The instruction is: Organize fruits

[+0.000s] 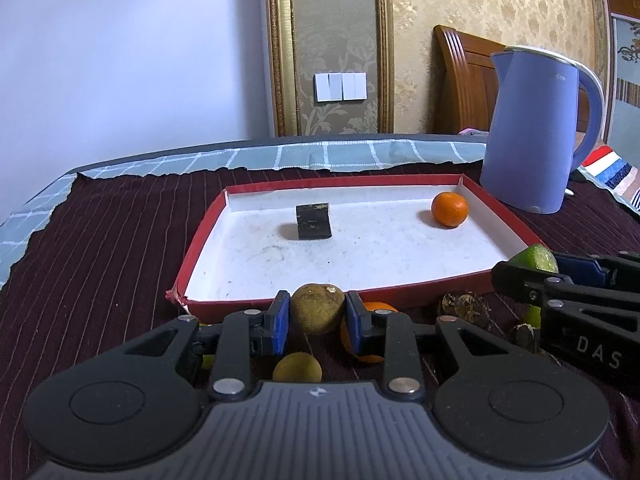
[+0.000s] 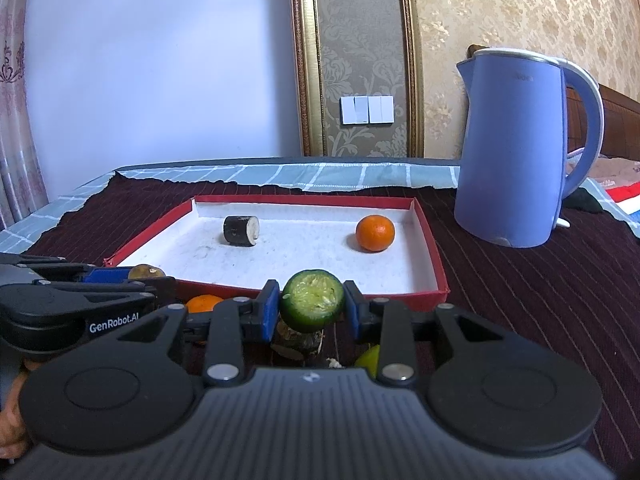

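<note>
Left gripper (image 1: pixel 317 316), matte black plastic with blue rubber pads, is clamping a dull brown-green rounded fruit (image 1: pixel 317 307) with a rough, mottled skin, just in front of the near rim of the tray. Right gripper (image 2: pixel 311 306), of the same build, is clamping a halved lime (image 2: pixel 311 305): glossy dark green rind, pale pulpy cut face turned toward the camera.

The tray (image 2: pixel 434 268) is a shallow rectangular cardboard lid, red outside, white and scuffed inside, with one near corner torn. Inside it, a smooth round orange mandarin (image 2: pixel 375 233) is lying toward the far right corner, and a short dark cylinder with a pale cut end (image 2: pixel 241 231) is lying toward the far left.

Near the grippers, outside the tray, more fruit is resting on the ribbed maroon cloth (image 2: pixel 540 300): a second mandarin (image 2: pixel 203 303), a small brown-green ball (image 1: pixel 297 367), a yellow-green piece (image 2: pixel 369 358), and dried, crumbly brown pieces (image 1: pixel 466 307).

A smooth lavender electric kettle (image 2: pixel 516 152) with a curved white-edged handle is standing upright to the right of the tray, apart from it. The cloth is overlying a teal checked sheet (image 1: pixel 280 156), with a ragged far edge.
</note>
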### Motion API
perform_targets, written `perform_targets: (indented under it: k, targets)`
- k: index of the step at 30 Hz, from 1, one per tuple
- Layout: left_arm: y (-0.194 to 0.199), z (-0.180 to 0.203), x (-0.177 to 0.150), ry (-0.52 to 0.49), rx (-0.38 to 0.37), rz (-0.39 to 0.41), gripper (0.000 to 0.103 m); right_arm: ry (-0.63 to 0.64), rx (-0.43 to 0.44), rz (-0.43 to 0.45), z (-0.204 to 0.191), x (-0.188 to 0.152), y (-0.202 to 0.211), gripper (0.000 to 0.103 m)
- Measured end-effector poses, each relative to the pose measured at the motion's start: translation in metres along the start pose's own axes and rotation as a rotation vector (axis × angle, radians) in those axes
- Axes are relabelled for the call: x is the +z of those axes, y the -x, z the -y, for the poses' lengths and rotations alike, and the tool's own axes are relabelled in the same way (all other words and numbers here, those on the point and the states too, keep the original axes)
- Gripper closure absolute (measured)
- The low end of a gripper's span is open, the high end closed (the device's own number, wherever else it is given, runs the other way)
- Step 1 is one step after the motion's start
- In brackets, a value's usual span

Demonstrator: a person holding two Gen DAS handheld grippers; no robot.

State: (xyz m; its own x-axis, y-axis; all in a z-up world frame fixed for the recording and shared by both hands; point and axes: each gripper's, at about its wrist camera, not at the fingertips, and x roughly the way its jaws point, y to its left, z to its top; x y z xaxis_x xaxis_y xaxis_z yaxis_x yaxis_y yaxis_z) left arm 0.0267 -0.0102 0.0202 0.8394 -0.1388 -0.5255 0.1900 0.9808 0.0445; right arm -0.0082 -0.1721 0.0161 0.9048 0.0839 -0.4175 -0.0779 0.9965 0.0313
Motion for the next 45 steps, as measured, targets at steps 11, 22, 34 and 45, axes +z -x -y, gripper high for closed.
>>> perform_targets:
  k: [11, 22, 34, 45]
  targets:
    - [-0.004, 0.005, 0.009, -0.021, 0.014, 0.006, 0.074, 0.018, -0.008, -0.005, 0.000, 0.009, -0.009, 0.071]
    - [-0.015, 0.010, 0.022, -0.030, 0.029, 0.005, 0.074, 0.028, -0.024, -0.015, 0.003, 0.018, -0.020, 0.071]
    - [-0.039, 0.008, 0.035, -0.011, 0.054, -0.028, 0.074, 0.034, -0.038, -0.041, 0.010, 0.026, -0.037, 0.071]
    - [-0.058, 0.009, 0.043, -0.011, 0.094, -0.043, 0.074, 0.035, -0.051, -0.053, 0.013, 0.033, -0.050, 0.071]
